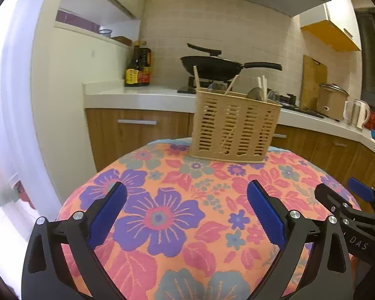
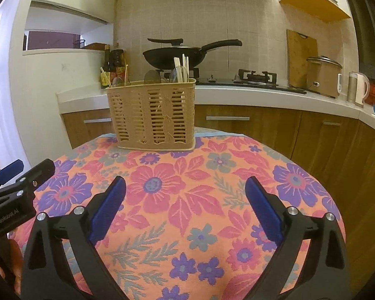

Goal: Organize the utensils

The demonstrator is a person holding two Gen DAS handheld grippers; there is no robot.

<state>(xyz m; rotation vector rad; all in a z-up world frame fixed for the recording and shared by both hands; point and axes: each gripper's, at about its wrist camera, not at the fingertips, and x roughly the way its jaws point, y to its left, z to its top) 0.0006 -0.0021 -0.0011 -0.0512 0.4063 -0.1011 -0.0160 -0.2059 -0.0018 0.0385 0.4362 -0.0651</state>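
Observation:
A tan slotted utensil basket (image 1: 233, 130) stands at the far edge of the floral-cloth table (image 1: 162, 215); it also shows in the right wrist view (image 2: 153, 115). Chopsticks (image 2: 183, 68) and spoons (image 2: 152, 76) stick up out of it. My left gripper (image 1: 186, 190) is open and empty, low over the cloth, well short of the basket. My right gripper (image 2: 185, 185) is open and empty, beside the left one. The right gripper shows at the right edge of the left wrist view (image 1: 337, 190), and the left gripper at the left edge of the right wrist view (image 2: 30, 166).
Behind the table runs a white kitchen counter (image 2: 237, 91) with wooden cabinets (image 2: 250, 127). On it are a black wok (image 2: 177, 56), a gas hob (image 2: 257, 77), sauce bottles (image 1: 138, 65), a rice cooker (image 2: 323, 75) and a kettle (image 2: 358, 87).

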